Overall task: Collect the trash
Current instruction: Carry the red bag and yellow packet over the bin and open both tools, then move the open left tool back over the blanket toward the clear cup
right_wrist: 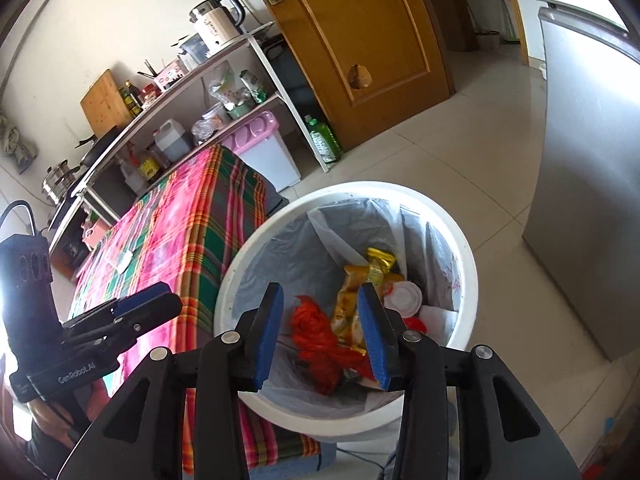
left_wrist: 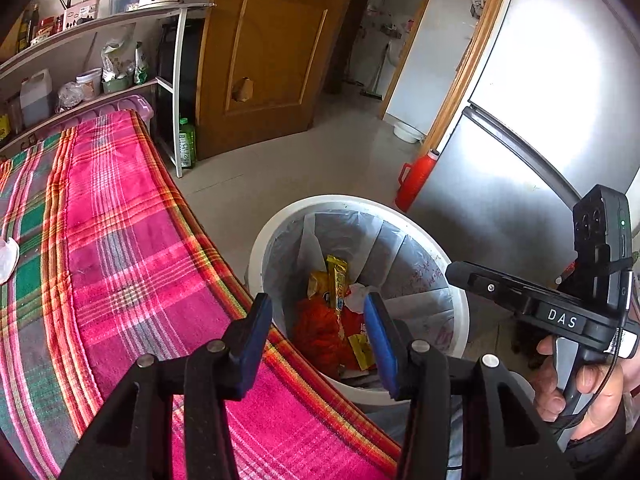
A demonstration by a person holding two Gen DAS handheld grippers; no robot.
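Note:
A white trash bin (left_wrist: 460, 312) (right_wrist: 470, 268) lined with a clear bag stands on the floor beside the table. Inside lie yellow wrappers (left_wrist: 337, 280) (right_wrist: 352, 296), a red net bag (left_wrist: 316, 328) (right_wrist: 316, 340) and a white lid (right_wrist: 406, 298). My left gripper (left_wrist: 316, 340) is open and empty over the table edge and the bin's near rim. My right gripper (right_wrist: 322, 332) is open and empty above the bin. The right gripper's body (left_wrist: 560, 312) shows to the right of the bin in the left wrist view. A white scrap (left_wrist: 8, 258) (right_wrist: 124, 260) lies on the cloth.
The table wears a pink, green and orange plaid cloth (left_wrist: 120, 260) (right_wrist: 180, 232). A steel fridge (left_wrist: 540, 120) (right_wrist: 592, 160) stands right, with a red thermos (left_wrist: 416, 180) at its base. A shelf rack (left_wrist: 100, 40) with a kettle and a wooden door (left_wrist: 272, 48) lie behind.

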